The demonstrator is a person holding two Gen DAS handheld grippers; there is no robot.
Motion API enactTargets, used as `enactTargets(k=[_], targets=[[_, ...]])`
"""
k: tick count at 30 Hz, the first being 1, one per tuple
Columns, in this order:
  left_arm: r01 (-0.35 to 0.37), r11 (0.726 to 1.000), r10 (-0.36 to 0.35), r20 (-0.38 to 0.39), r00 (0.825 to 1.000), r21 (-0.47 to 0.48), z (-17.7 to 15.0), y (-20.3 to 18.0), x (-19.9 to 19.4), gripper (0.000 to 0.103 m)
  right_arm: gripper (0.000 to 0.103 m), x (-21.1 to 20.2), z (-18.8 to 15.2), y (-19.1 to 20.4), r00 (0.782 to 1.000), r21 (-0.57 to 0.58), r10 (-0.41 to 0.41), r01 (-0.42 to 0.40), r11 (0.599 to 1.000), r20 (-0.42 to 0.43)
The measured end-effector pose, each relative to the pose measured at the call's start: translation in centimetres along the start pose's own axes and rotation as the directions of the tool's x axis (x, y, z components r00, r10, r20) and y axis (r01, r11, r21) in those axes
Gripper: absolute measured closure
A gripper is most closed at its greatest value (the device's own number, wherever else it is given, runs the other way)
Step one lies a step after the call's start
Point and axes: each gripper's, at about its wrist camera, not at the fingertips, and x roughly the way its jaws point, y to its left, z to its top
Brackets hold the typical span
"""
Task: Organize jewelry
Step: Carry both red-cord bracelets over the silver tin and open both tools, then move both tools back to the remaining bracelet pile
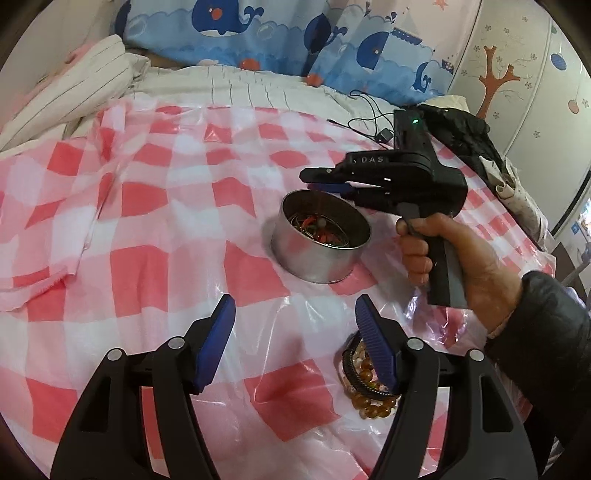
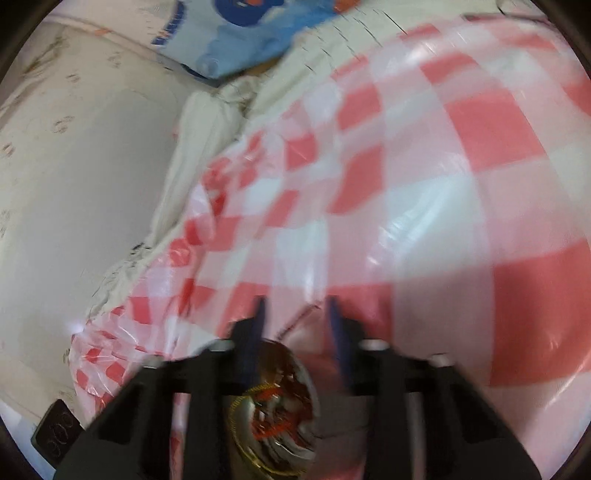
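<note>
A round metal tin point(image 1: 320, 236) sits on the pink checked plastic sheet point(image 1: 155, 206). It holds tangled jewelry point(image 1: 317, 227). My right gripper point(image 1: 314, 176) hovers over the tin's far rim; its fingers stand apart with nothing between them. In the blurred right wrist view the tin point(image 2: 277, 406) lies right under the open right gripper point(image 2: 297, 310). My left gripper point(image 1: 295, 310) is open and empty, low over the sheet. A heap of amber bead bracelets with a black band point(image 1: 365, 384) lies by its right finger.
The sheet covers a bed with a striped white quilt point(image 1: 240, 85) and whale-print bedding point(image 1: 266, 33) behind. A black cable and charger point(image 1: 380, 129) and a dark garment point(image 1: 465, 133) lie at the far right. A wall point(image 2: 74, 177) runs along the bed's side.
</note>
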Motion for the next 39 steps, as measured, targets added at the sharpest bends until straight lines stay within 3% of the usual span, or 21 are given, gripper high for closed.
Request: enactTargets(k=[4,8,11,16,18,19,24,27,32,36,39], targets=[[0.011,1.0,-0.011,-0.007,1.0,-0.01,-0.1,0.0,0.2,0.039,0.099,-2.6,-1.9,4.2,0.998,-0.159,0.06,-0.054,0.986,0.031],[0.019,1.0,-0.019,-0.003,1.0,-0.016,0.0,-0.1,0.2,0.039,0.099,-1.5,-4.2,6.2,0.992,-0.253,-0.094,0.071,0.965,-0.082],[0.015,1.0,-0.015,-0.004,1.0,-0.018,0.0,0.0,0.2,0.038,0.099,-1.1,-4.7,4.7,0.989,-0.189,-0.103,0.082,0.979,-0.103],[0.013,1.0,-0.013,0.002,1.0,-0.026,0.1,0.2,0.1,0.037,0.096,-2.7,-3.4,4.4,0.999,-0.142,-0.05,0.051,0.989,0.015],[0.014,1.0,-0.014,0.003,1.0,-0.02,0.1,0.0,0.1,0.034,0.07,-2.0,-2.2,4.5,0.998,-0.137,-0.059,0.064,0.989,0.035],[0.013,1.0,-0.013,0.003,1.0,-0.019,0.1,0.0,0.1,0.034,0.067,-1.4,-1.5,4.6,0.997,-0.137,-0.064,0.07,0.988,0.046],[0.011,1.0,-0.011,-0.002,1.0,-0.017,0.1,0.0,0.2,0.034,0.067,0.6,-2.0,4.3,0.997,-0.153,-0.067,0.062,0.986,-0.025],[0.014,1.0,-0.014,0.006,1.0,-0.021,0.1,0.0,-0.1,0.033,0.067,0.9,-3.4,4.2,0.987,-0.208,-0.155,0.143,0.968,-0.043],[0.012,1.0,-0.012,0.0,1.0,-0.021,0.1,-0.1,0.0,0.032,0.067,0.8,-2.7,3.8,0.981,-0.15,-0.154,0.136,0.979,-0.119],[0.011,1.0,-0.011,0.003,1.0,-0.023,0.1,-0.1,-0.2,0.032,0.056,-0.4,-3.3,4.4,0.985,-0.173,-0.149,0.131,0.976,-0.09],[0.01,1.0,-0.01,0.004,1.0,-0.022,0.1,-0.2,-0.2,0.031,0.056,-1.1,-4.0,4.9,0.966,-0.225,-0.257,0.241,0.944,-0.042]])
